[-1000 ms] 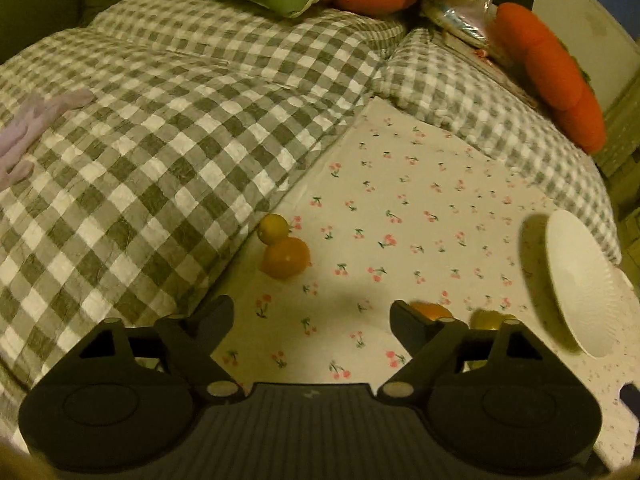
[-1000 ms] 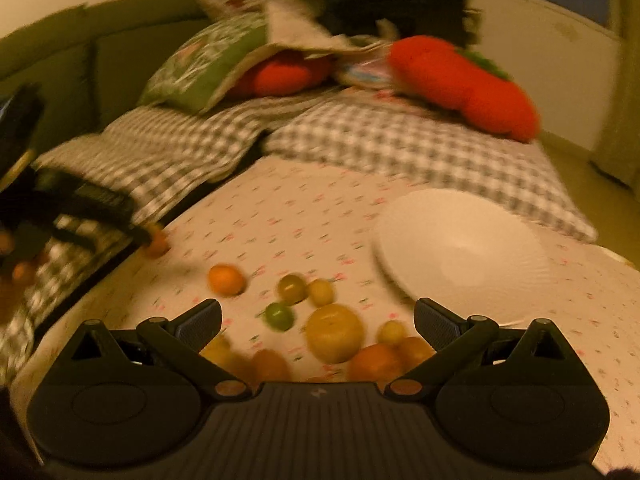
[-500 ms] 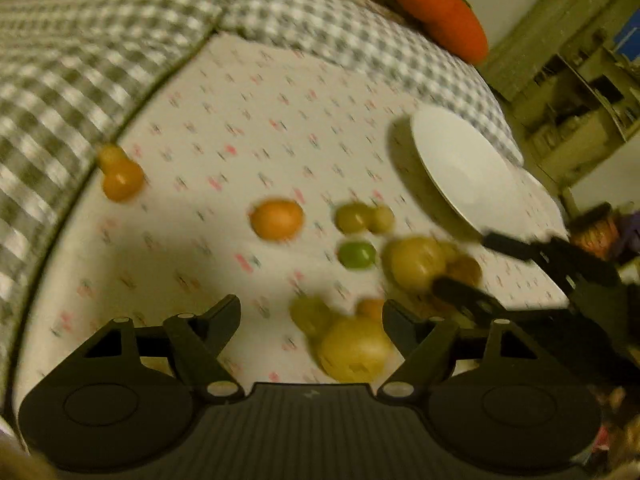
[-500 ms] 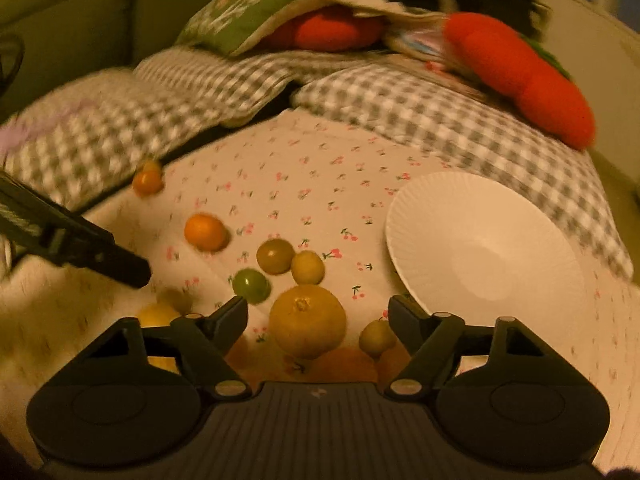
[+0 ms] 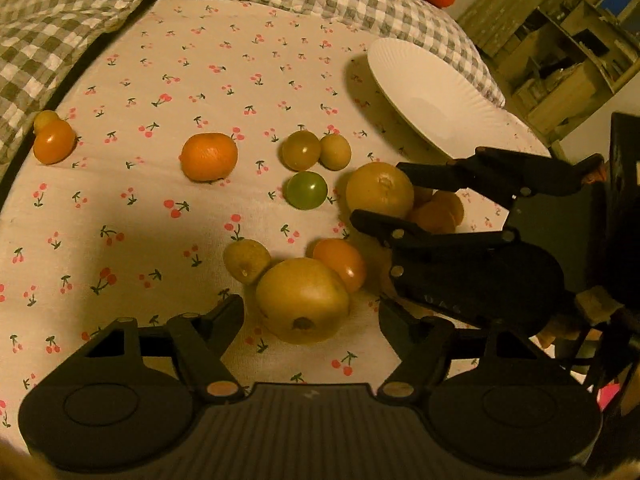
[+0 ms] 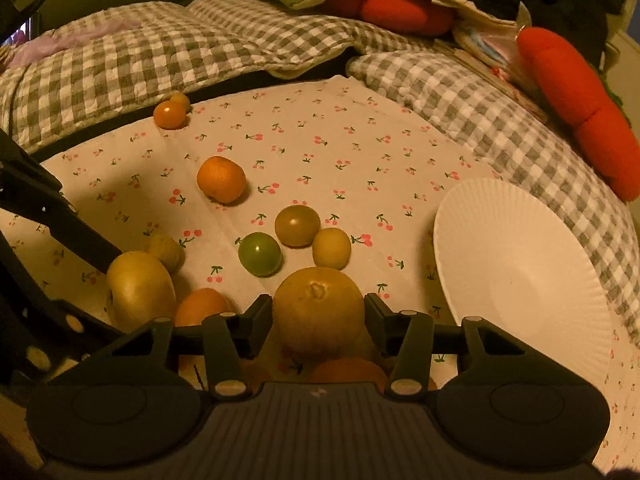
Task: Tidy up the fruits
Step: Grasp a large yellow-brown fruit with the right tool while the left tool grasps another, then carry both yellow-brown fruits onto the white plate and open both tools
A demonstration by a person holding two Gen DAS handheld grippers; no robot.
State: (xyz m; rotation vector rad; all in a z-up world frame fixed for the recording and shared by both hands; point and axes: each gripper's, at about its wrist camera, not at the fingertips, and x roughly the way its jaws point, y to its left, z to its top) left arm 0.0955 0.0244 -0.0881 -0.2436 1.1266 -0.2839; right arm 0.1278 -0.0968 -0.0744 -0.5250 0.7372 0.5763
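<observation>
Several fruits lie on a cherry-print cloth [image 5: 168,208]. A big yellow pear [image 5: 302,300] sits between the fingers of my open left gripper [image 5: 310,314], not gripped. My right gripper [image 6: 318,312] has closed its fingers against a big yellow-orange citrus [image 6: 318,310], also seen in the left wrist view [image 5: 379,190]. Farther out lie an orange mandarin [image 6: 221,179], a green tomato [image 6: 260,254], a brownish tomato [image 6: 297,226] and a small yellow fruit [image 6: 331,248]. A white paper plate [image 6: 520,280] stands empty at the right.
Grey checked pillows [image 6: 132,64] ring the cloth at the back and left. An orange fruit and a small yellow one [image 5: 54,146] lie at the cloth's left edge. A carrot plush [image 6: 580,108] lies at the back right. Wooden shelves [image 5: 560,40] stand beyond the plate.
My left gripper has swung right and down over the fruit cluster, around the pear. My right gripper moved forward and closed from wide open onto the big citrus.
</observation>
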